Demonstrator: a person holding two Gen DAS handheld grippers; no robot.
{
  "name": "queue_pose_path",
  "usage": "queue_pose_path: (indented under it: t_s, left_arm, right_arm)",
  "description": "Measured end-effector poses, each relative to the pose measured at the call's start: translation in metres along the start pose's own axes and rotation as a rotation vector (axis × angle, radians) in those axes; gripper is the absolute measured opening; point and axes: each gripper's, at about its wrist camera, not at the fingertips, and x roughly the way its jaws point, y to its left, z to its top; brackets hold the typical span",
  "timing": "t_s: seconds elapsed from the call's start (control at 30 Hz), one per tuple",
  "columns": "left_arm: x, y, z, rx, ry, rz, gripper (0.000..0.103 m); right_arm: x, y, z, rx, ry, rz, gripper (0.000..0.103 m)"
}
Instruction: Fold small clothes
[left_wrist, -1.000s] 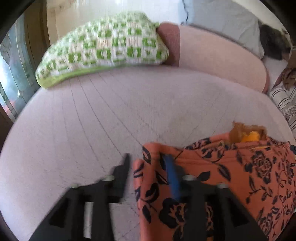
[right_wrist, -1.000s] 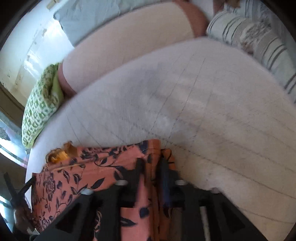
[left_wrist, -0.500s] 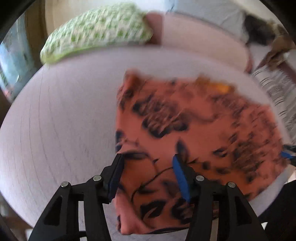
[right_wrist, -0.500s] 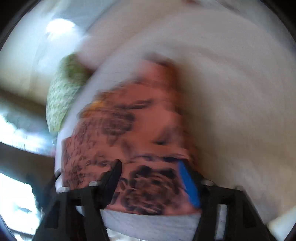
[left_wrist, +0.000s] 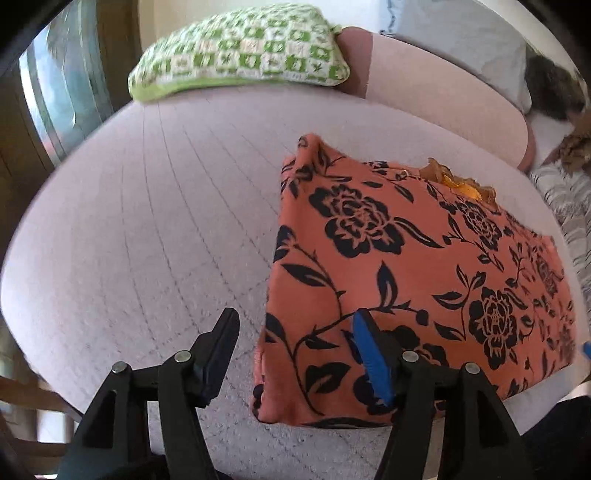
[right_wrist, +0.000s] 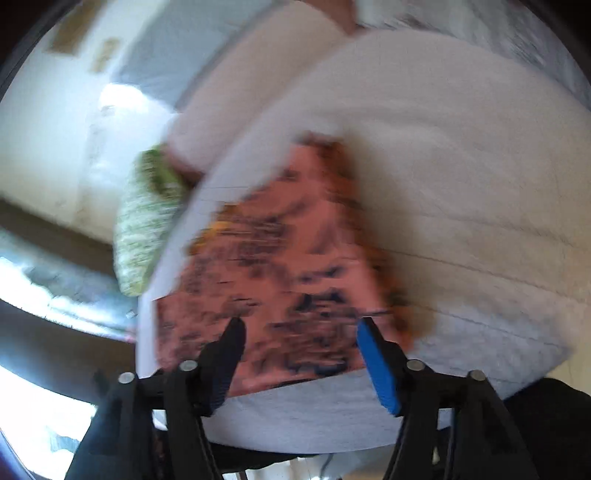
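Note:
An orange garment with black flowers (left_wrist: 406, 266) lies folded flat on the pale quilted sofa seat (left_wrist: 166, 221). My left gripper (left_wrist: 295, 332) is open and empty, raised above the garment's near left corner, its blue-padded finger over the cloth. In the right wrist view the same garment (right_wrist: 288, 277) is blurred by motion. My right gripper (right_wrist: 299, 332) is open and empty above its near edge. A yellow-orange trim (left_wrist: 458, 181) shows at the garment's far edge.
A green and white checked cushion (left_wrist: 240, 48) lies at the back of the seat, also seen in the right wrist view (right_wrist: 144, 229). A pink bolster (left_wrist: 443, 85) runs along the back. Striped cloth (left_wrist: 565, 199) lies at the right. The seat's front edge is close below both grippers.
Both grippers have let go of the garment, opened and drawn back and upward. The garment now lies folded on the seat. The right view is still swinging.

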Motion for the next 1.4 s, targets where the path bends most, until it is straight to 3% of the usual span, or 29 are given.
queue_pose_path:
  t_s: [0.07,0.1,0.13,0.27,0.53,0.8,0.87,0.9,0.97,1.07,1.13,1.17,1.2,1.27,1.3,1.33,1.4]
  left_arm:
    - [-0.003,-0.007,0.000,0.003,-0.015,-0.001,0.065]
    - [-0.006,-0.011,0.001,-0.005,-0.016,-0.003,0.065]
    - [-0.005,-0.012,0.002,-0.004,-0.014,-0.007,0.065]
    - [-0.013,-0.029,0.011,0.038,-0.045,-0.013,0.065]
    - [-0.018,-0.057,0.016,0.078,-0.049,-0.036,0.065]
    - [-0.015,-0.076,0.021,0.083,-0.035,-0.056,0.067]
    - [-0.012,-0.083,0.021,0.096,-0.028,-0.057,0.067]
    - [-0.009,-0.087,0.021,0.104,-0.022,-0.063,0.067]
    - [-0.006,-0.092,0.021,0.118,-0.018,-0.068,0.067]
    - [-0.005,-0.100,0.019,0.140,-0.025,-0.068,0.067]
    - [0.000,-0.105,0.018,0.153,-0.014,-0.065,0.067]
    - [0.006,-0.108,0.018,0.154,0.005,-0.065,0.067]
    - [0.010,-0.110,0.018,0.156,0.016,-0.069,0.067]
    - [0.015,-0.114,0.018,0.166,0.024,-0.066,0.067]
    - [0.015,-0.116,0.018,0.167,0.017,-0.070,0.067]
    - [0.015,-0.117,0.019,0.169,0.013,-0.075,0.067]
    - [0.018,-0.123,0.020,0.182,0.007,-0.082,0.067]
  right_arm:
    - [0.015,-0.009,-0.008,0.018,0.035,-0.026,0.077]
    - [0.025,-0.023,-0.011,0.076,0.070,-0.111,0.077]
    - [0.028,-0.037,-0.015,0.153,0.076,-0.129,0.074]
    - [0.005,-0.023,-0.017,0.096,-0.008,-0.162,0.074]
    - [0.009,-0.043,-0.006,0.276,0.018,-0.111,0.074]
    - [0.020,-0.064,0.005,0.412,-0.053,-0.053,0.076]
    - [0.019,-0.060,0.007,0.376,-0.061,-0.053,0.059]
    - [0.020,-0.061,0.009,0.366,-0.051,-0.068,0.020]
    - [0.017,-0.059,0.009,0.360,-0.060,-0.088,0.019]
    - [0.000,-0.037,0.006,0.256,-0.125,-0.155,0.017]
    - [0.006,-0.043,0.003,0.242,-0.097,-0.205,0.017]
    - [0.021,-0.054,0.000,0.256,-0.014,-0.230,0.021]
    - [0.021,-0.063,-0.002,0.296,-0.021,-0.192,0.021]
    - [0.006,-0.056,0.006,0.283,-0.040,-0.189,0.036]
    - [-0.006,-0.048,0.011,0.241,-0.081,-0.213,0.060]
    - [-0.019,-0.040,0.016,0.199,-0.128,-0.234,0.074]
    - [-0.031,-0.028,0.034,0.107,-0.161,-0.266,0.075]
